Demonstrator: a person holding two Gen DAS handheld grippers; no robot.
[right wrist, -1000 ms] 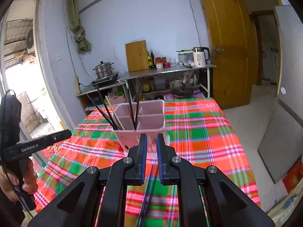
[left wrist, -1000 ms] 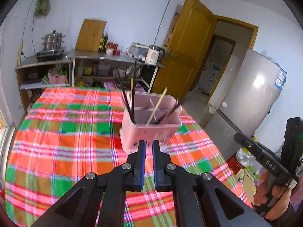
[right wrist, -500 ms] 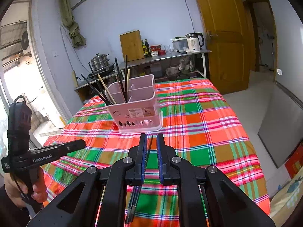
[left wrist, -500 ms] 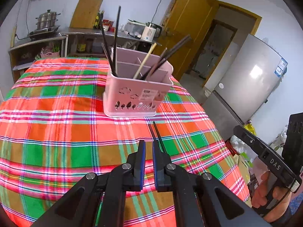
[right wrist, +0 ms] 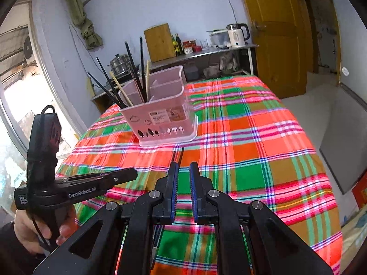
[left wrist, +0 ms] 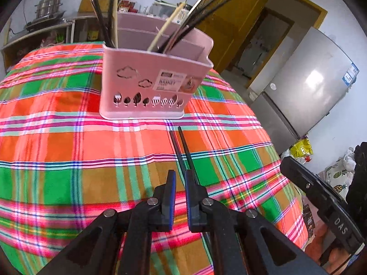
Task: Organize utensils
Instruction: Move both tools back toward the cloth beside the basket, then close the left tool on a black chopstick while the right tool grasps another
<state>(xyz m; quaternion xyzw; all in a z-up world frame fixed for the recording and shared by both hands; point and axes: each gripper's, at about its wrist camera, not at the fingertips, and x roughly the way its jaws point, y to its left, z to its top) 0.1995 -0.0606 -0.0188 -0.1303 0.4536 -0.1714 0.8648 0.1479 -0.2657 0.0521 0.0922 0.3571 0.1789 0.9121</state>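
A pink utensil basket (left wrist: 146, 78) (right wrist: 160, 112) stands on the plaid tablecloth (left wrist: 68, 142) with several dark and pale chopsticks upright in it. Two black chopsticks (left wrist: 183, 146) (right wrist: 177, 157) lie side by side on the cloth in front of the basket. My left gripper (left wrist: 180, 174) hovers low over their near part. Its jaws stand a narrow slit apart, just starting to open, with nothing between them. My right gripper (right wrist: 183, 165) points at the same pair from the other side, nearly closed and empty. Each view shows the other gripper at its edge.
A grey refrigerator (left wrist: 309, 87) and a yellow door (right wrist: 275, 45) stand past the table's right side. Shelves at the back wall hold a steel pot (left wrist: 48, 9), a kettle (right wrist: 237, 34) and bottles. A hand (right wrist: 34, 229) grips the left tool.
Both grippers have sunk toward the table and tilted down. The basket now looms larger in the left wrist view, and the two loose chopsticks have come into view under the fingers.
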